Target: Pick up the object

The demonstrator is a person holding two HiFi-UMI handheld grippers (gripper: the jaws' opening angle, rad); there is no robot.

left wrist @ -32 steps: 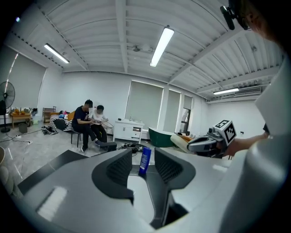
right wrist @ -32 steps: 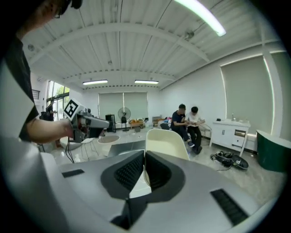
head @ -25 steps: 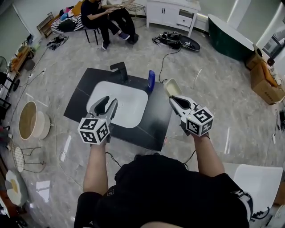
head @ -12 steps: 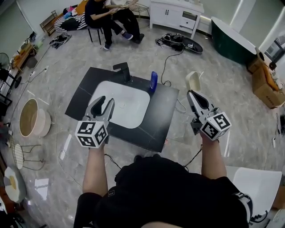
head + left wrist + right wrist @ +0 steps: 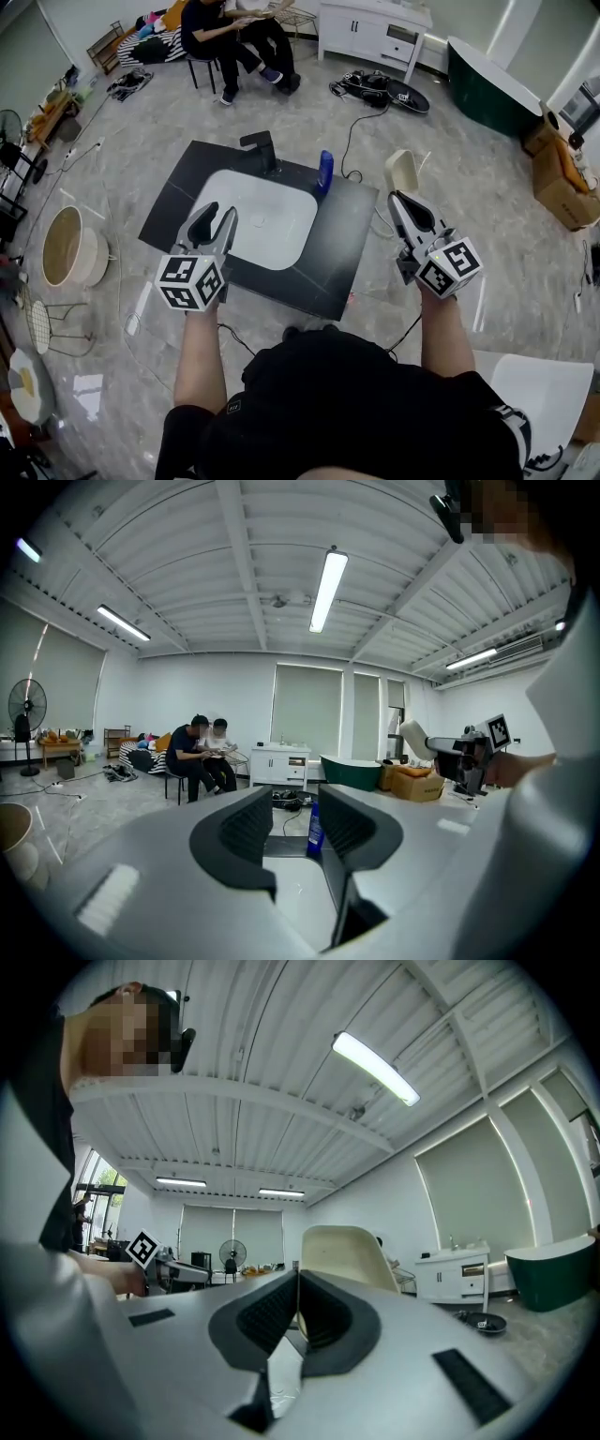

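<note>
A cream cup hangs in the air, off the right edge of the black counter slab. My right gripper is shut on the cup's rim. In the right gripper view the cup's wall stands pinched between the jaws of my right gripper. My left gripper hovers over the left rim of the white sink basin. Its jaws stand open with nothing between them in the left gripper view. A blue bottle stands at the basin's far right corner.
A black faucet rises behind the basin. Two people sit at the far back near a white cabinet. A dark green tub, a cardboard box, floor cables and a round basin surround the slab.
My right gripper has risen and swung to the right with the cream cup, carrying it off the slab's corner. The left gripper has barely shifted.
</note>
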